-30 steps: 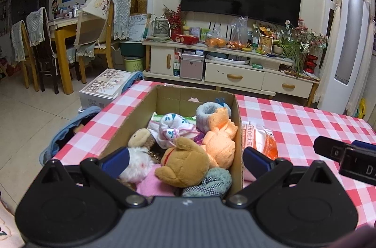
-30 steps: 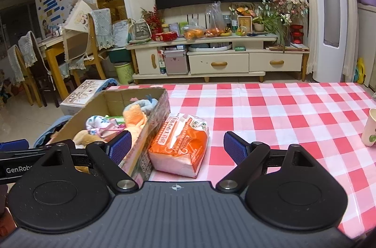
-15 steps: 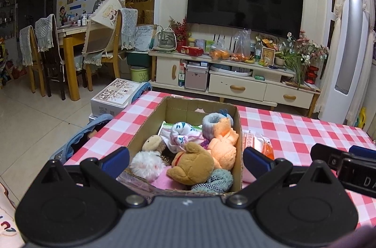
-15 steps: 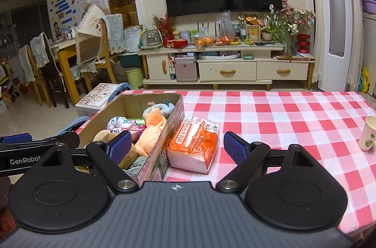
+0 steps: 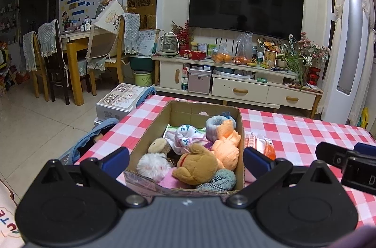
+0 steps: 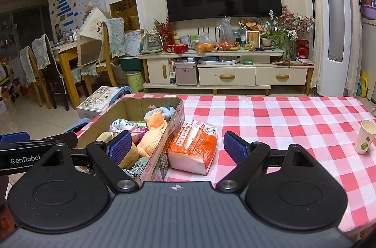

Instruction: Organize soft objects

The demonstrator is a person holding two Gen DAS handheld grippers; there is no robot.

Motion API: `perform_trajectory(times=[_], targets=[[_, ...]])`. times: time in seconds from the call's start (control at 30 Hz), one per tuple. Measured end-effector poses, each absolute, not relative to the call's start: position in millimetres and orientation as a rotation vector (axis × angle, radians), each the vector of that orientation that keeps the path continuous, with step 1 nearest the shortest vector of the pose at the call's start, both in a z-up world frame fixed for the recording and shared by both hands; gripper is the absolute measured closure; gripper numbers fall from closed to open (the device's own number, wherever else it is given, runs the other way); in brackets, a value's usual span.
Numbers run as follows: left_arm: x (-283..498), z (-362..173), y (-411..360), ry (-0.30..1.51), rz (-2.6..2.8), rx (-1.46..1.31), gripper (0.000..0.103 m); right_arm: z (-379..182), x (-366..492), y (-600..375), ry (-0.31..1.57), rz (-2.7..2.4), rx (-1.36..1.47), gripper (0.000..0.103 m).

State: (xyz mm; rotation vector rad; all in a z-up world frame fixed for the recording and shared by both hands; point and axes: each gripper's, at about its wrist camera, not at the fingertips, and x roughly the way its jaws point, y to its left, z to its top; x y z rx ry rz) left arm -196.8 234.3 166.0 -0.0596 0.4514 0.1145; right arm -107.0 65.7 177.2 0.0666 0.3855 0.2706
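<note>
Toys point(image 5: 199, 162) in box point(image 5: 240, 149); both hand-held grippers wide.

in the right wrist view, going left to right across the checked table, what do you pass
Open cardboard box of plush toys → orange plastic pack of tissues, lying just right of the box → a long bare stretch of red and white checked tablecloth → white paper cup with a green print near the right edge.

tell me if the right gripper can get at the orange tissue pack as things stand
Probably yes. The right gripper is open and empty, and the tissue pack lies uncovered on the tablecloth just ahead between its fingers. The cardboard box sits close beside its left edge, which could crowd that finger.
</note>
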Motion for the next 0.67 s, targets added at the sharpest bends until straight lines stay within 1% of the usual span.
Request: perform_trajectory(times=[0.4, 0.67], targets=[[-188, 157, 227, 0.464, 0.075, -0.076, 0.001, 164, -102, 54, 0.406, 0.254, 0.077, 0.000], [-166, 136, 181, 0.498, 0.016, -0.026, 0.001, 134, -81, -2, 0.414, 0.138, 0.146, 0.000]])
